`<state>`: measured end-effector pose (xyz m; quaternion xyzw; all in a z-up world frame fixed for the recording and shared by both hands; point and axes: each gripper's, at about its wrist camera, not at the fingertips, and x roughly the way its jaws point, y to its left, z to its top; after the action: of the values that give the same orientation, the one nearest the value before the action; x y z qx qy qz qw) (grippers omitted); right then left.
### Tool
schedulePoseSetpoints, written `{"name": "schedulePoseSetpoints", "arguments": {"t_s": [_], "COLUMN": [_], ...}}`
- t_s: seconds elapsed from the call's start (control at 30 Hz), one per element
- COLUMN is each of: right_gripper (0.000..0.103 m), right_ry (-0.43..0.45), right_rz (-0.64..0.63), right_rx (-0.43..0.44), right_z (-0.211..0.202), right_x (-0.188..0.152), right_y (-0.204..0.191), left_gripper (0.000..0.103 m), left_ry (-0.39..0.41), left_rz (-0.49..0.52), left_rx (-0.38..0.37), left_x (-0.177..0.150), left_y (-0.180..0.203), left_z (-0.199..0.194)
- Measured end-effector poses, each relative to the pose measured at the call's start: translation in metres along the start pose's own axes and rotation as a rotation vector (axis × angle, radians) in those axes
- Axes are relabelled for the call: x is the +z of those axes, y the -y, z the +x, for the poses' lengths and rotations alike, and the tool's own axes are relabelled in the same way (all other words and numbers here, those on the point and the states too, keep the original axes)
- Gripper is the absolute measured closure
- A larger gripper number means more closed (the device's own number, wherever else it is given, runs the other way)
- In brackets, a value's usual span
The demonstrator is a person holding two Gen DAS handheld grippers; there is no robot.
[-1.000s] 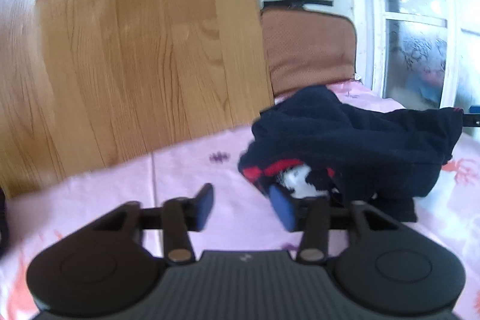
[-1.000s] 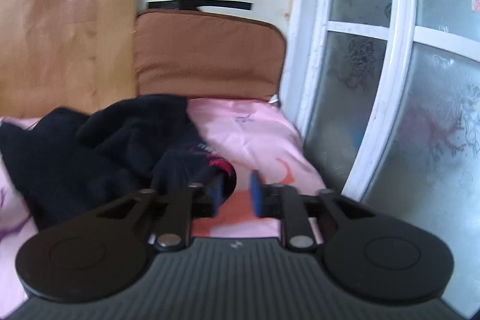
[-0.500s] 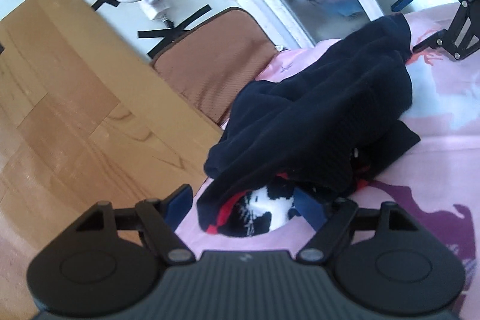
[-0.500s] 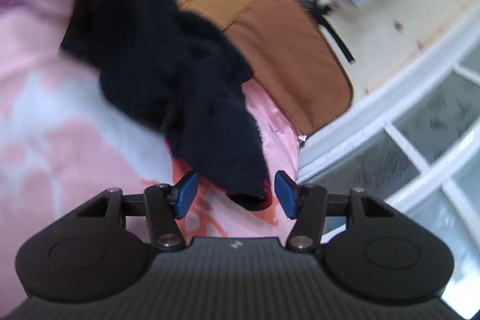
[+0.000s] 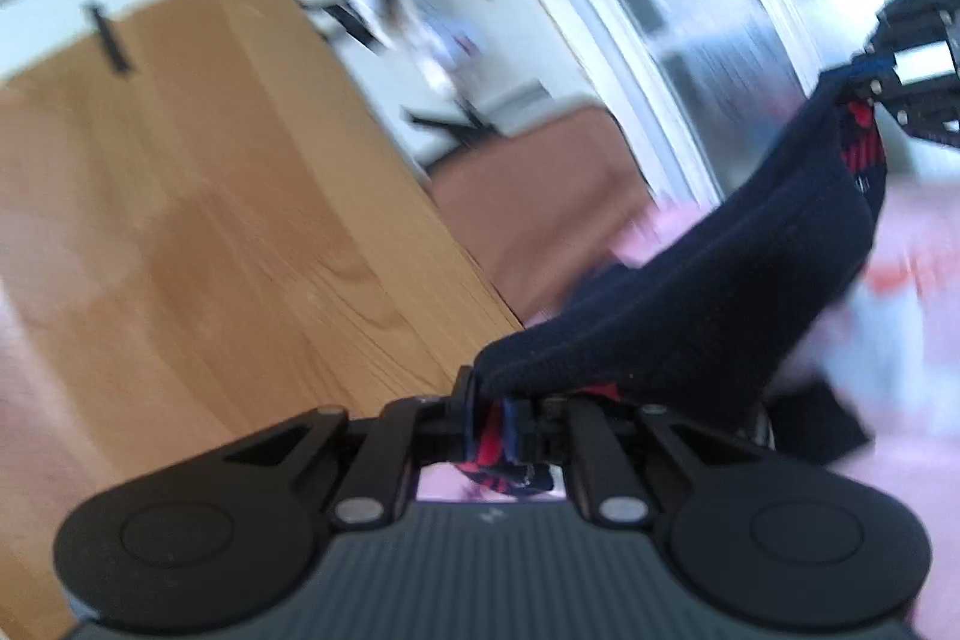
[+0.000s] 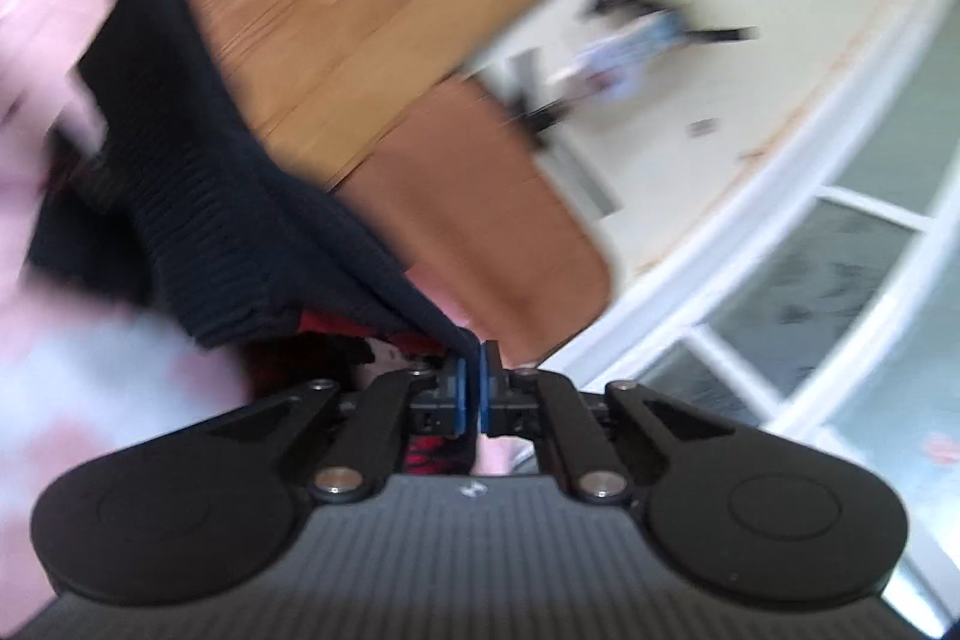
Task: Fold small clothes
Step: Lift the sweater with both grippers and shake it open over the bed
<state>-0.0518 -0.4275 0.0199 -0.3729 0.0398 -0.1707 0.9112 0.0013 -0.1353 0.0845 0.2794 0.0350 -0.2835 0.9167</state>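
- Pink bedsheet is lying under everything as the work surface, with a wooden headboard and a brown cushion behind it and a frosted window off to one side; both views are motion-blurred.
- Navy garment with red trim is hanging stretched between the two grippers, lifted off the sheet along its upper edge; a lower portion seems to be trailing toward the sheet, though blur is making contact hard to confirm.
- Left gripper is clamping one end of the garment, red-and-navy trim bunching between the closed jaws.
- Right gripper is pinching the opposite end, blue pads nearly meeting on a thin edge of fabric; in the left view it is appearing at the far right with the cloth's red trim at its tip.
- Progress, as a judgement: early. Both ends are being held and the piece is being spread, but no fold is showing.
- Remaining: laying it flat on the sheet, making the folds, releasing.
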Motion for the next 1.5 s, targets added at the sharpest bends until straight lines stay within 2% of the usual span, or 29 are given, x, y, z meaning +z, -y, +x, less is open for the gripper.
{"name": "schedulePoseSetpoints", "arguments": {"t_s": [0.23, 0.33, 0.47, 0.6, 0.7, 0.8, 0.87, 1.0, 1.07, 1.13, 1.17, 1.23, 1.27, 1.3, 1.33, 1.37, 1.4, 1.47, 1.5], "right_gripper": [0.097, 0.097, 0.097, 0.096, 0.096, 0.096, 0.096, 0.096, 0.096, 0.096, 0.095, 0.084, 0.079, 0.075, 0.075, 0.075, 0.074, 0.068, 0.055], "right_ry": [0.282, 0.394, 0.504, 0.565, 0.594, 0.594, 0.582, 0.513, 0.443, 0.354, 0.289, 0.109, 0.005, -0.097, -0.198, -0.272, -0.297, -0.345, -0.374], "right_rz": [0.128, 0.236, 0.312, 0.348, 0.364, 0.389, 0.404, 0.413, 0.421, 0.439, 0.454, 0.458, 0.466, 0.478, 0.507, 0.561, 0.6, 0.632, 0.645], "right_rx": [-0.143, -0.145, -0.122, -0.088, -0.067, -0.031, -0.002, 0.074, 0.133, 0.194, 0.233, 0.341, 0.38, 0.409, 0.443, 0.489, 0.521, 0.567, 0.596], "right_z": [-0.042, -0.066, -0.094, -0.112, -0.116, -0.112, -0.105, -0.066, -0.03, 0.017, 0.046, 0.11, 0.139, 0.159, 0.173, 0.179, 0.177, 0.166, 0.16], "right_x": [0.089, 0.134, 0.18, 0.214, 0.23, 0.238, 0.243, 0.246, 0.247, 0.246, 0.243, 0.231, 0.217, 0.202, 0.184, 0.16, 0.143, 0.109, 0.094], "right_y": [0.06, 0.098, 0.135, 0.157, 0.164, 0.167, 0.161, 0.132, 0.106, 0.071, 0.048, -0.004, -0.03, -0.048, -0.061, -0.067, -0.069, -0.07, -0.071], "left_gripper": [0.095, 0.095, 0.095, 0.095, 0.095, 0.094, 0.094, 0.094, 0.094, 0.087, 0.079, 0.074, 0.079, 0.091, 0.093, 0.091, 0.089, 0.089, 0.089], "left_ry": [0.168, 0.248, 0.325, 0.404, 0.43, 0.402, 0.35, 0.19, 0.099, 0.001, -0.066, -0.254, -0.359, -0.462, -0.525, -0.53, -0.525, -0.512, -0.49], "left_rz": [-0.169, -0.228, -0.293, -0.287, -0.254, -0.232, -0.234, -0.276, -0.291, -0.314, -0.327, -0.316, -0.319, -0.348, -0.408, -0.47, -0.511, -0.538, -0.549], "left_rx": [0.196, 0.285, 0.371, 0.445, 0.483, 0.492, 0.487, 0.462, 0.468, 0.483, 0.489, 0.471, 0.454, 0.443, 0.423, 0.388, 0.372, 0.385, 0.379], "left_x": [0.068, 0.097, 0.131, 0.157, 0.167, 0.167, 0.159, 0.126, 0.103, 0.073, 0.055, 0.003, -0.025, -0.052, -0.075, -0.092, -0.104, -0.116, -0.116], "left_y": [-0.056, -0.08, -0.105, -0.116, -0.117, -0.118, -0.122, -0.143, -0.148, -0.15, -0.15, -0.146, -0.143, -0.141, -0.139, -0.138, -0.136, -0.132, -0.129], "left_z": [-0.092, -0.139, -0.197, -0.241, -0.264, -0.263, -0.249, -0.196, -0.156, -0.102, -0.07, 0.002, 0.03, 0.051, 0.059, 0.057, 0.052, 0.035, 0.025]}}
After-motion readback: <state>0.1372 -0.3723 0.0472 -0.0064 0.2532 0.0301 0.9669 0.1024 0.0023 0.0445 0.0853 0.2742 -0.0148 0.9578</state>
